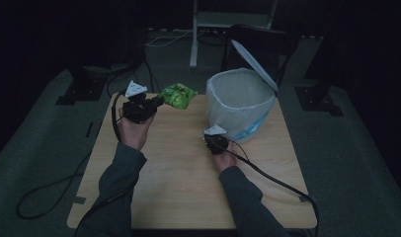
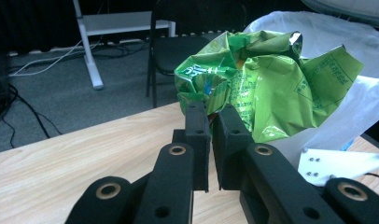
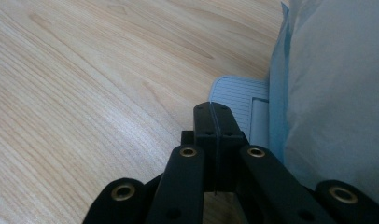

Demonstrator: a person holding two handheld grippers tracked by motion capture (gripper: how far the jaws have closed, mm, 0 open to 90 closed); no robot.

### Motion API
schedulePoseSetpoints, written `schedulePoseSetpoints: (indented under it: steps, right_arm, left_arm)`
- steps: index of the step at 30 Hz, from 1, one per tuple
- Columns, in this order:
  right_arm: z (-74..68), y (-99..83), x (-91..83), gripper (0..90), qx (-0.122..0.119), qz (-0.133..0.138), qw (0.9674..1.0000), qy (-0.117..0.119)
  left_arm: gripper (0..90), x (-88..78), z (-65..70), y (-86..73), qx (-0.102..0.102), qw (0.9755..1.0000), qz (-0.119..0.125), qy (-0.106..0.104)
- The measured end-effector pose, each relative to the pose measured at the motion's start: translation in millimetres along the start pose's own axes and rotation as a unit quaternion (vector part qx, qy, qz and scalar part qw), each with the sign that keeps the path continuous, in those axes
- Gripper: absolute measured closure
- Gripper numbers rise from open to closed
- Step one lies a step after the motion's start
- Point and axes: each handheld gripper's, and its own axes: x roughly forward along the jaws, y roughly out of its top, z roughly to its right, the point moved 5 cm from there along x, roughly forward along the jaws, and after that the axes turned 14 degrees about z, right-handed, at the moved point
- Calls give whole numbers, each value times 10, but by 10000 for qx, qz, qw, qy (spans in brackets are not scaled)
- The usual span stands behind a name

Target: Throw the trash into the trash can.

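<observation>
Left claw (image 1: 156,102) lifts a crumpled green snack bag (image 1: 179,95) beside a lined waste bin (image 1: 240,101).

The left claw is clamped on a fold at the bag's lower edge, holding it clear of the wooden tabletop (image 1: 179,168), just left of the bin with its white liner and raised lid. The right claw (image 1: 216,143) is clenched with nothing between its jaws, low over the tabletop at the bin's foot, close to the blue-grey pedal (image 3: 234,105).
</observation>
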Motion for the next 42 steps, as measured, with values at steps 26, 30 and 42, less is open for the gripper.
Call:
schedulePoseSetpoints:
  steps: [26,30,42]
  right_arm:
    - [-2,-2,2,900,15,19,10000,3]
    - [-2,-2,2,900,10,20,10000,9]
    - [-4,-2,4,900,13,39,10000,11]
  left_arm:
    - [855,249,135,304,14,9997,135,-206]
    - [855,291,168,355,26,9996,152,-245]
    - [855,425,306,493,64,9991,210,-371]
